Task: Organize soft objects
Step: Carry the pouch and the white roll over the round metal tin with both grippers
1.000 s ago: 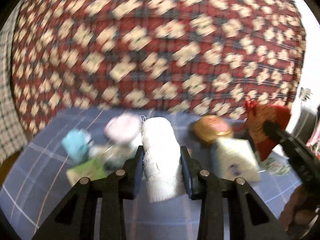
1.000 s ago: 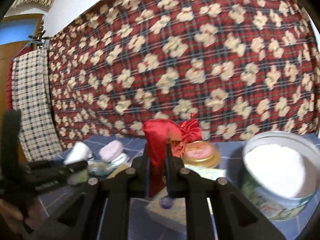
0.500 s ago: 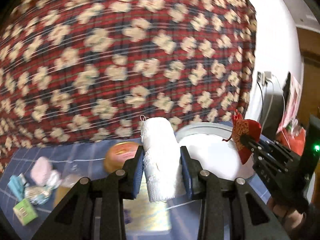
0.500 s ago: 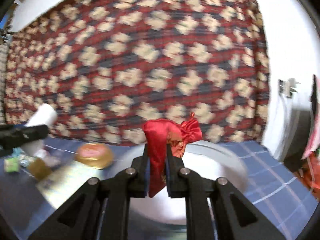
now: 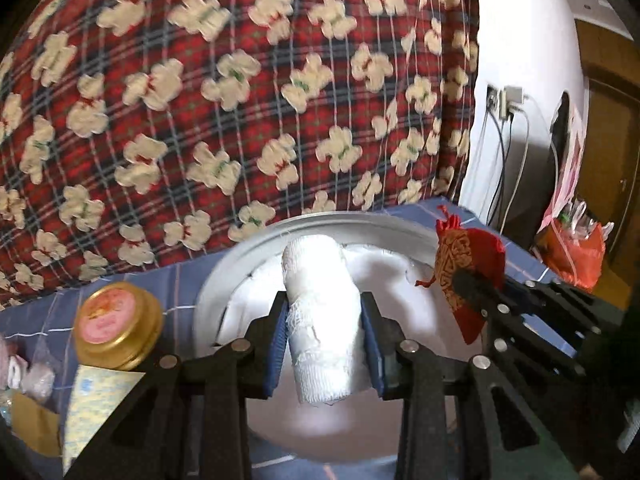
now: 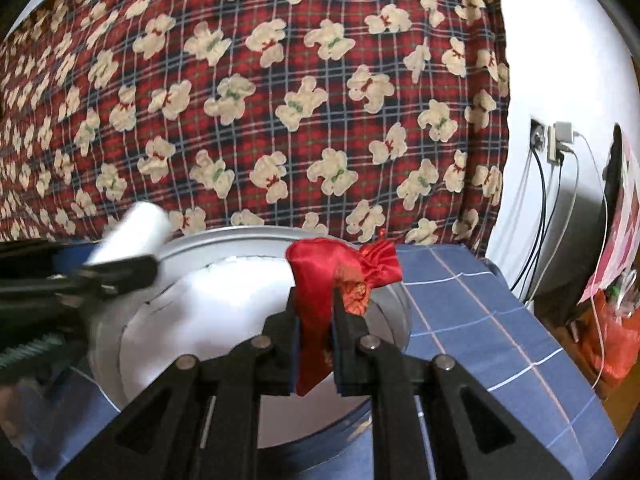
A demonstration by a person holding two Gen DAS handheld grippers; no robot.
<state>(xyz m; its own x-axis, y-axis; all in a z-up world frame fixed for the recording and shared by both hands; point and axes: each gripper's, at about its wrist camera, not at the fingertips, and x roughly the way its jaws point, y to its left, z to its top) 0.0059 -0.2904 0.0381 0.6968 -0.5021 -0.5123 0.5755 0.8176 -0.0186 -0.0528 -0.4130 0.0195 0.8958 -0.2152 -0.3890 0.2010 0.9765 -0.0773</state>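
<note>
My left gripper [image 5: 323, 320] is shut on a white gauze roll [image 5: 320, 312] and holds it upright over the round white-lined tub [image 5: 224, 276]. My right gripper [image 6: 316, 312] is shut on a red satin drawstring pouch [image 6: 320, 276] above the same tub [image 6: 224, 240], over its right part. In the left wrist view the pouch [image 5: 468, 260] and the right gripper [image 5: 472, 284] show at the right. In the right wrist view the gauze roll [image 6: 132, 232] and the left gripper [image 6: 120, 264] show at the left.
A gold tin with a pink lid [image 5: 116, 328] and a yellow packet [image 5: 96, 396] lie left of the tub on the blue checked cloth [image 6: 480, 320]. A red bear-print blanket [image 6: 280, 100] hangs behind. Cables and a socket [image 6: 552, 144] are on the right wall.
Both grippers swung to the right, away from the small items on the left, and came over the tub. Each kept hold of its object.
</note>
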